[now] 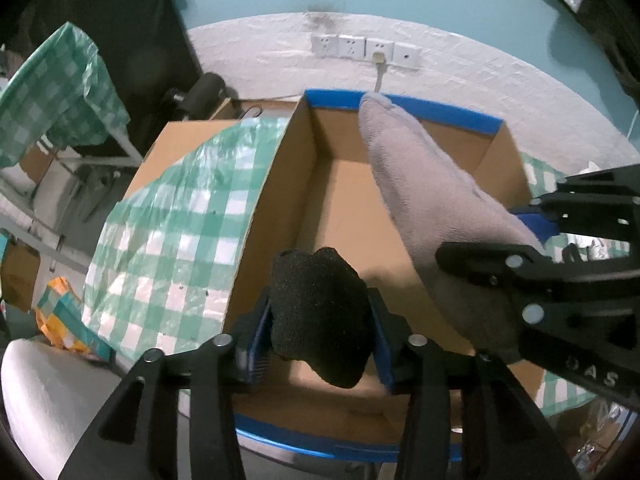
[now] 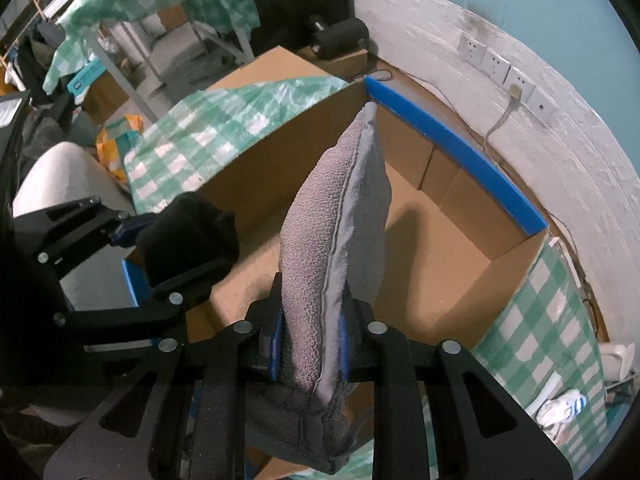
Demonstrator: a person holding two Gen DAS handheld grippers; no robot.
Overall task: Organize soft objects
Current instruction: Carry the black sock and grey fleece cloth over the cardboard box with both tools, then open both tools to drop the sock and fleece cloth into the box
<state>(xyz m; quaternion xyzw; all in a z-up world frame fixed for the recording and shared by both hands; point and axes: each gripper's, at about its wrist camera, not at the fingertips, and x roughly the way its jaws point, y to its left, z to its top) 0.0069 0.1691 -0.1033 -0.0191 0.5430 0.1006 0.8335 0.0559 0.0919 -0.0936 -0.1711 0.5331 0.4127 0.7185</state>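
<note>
Left tool [image 1: 320, 344] clamped on black sock [image 1: 318, 316], right tool [image 2: 310, 350] on grey cloth [image 2: 336, 240]. Both above cardboard box [image 1: 280, 184], cloth's length pointing toward far wall. Just release downward.

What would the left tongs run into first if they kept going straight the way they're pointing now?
Probably the bare floor of the cardboard box. The left tongs, shut on a black sock, point down into it, though depth is uncertain.

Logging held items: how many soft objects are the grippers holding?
2: a black sock in the left gripper, a grey cloth in the right gripper, both over the box.
</note>
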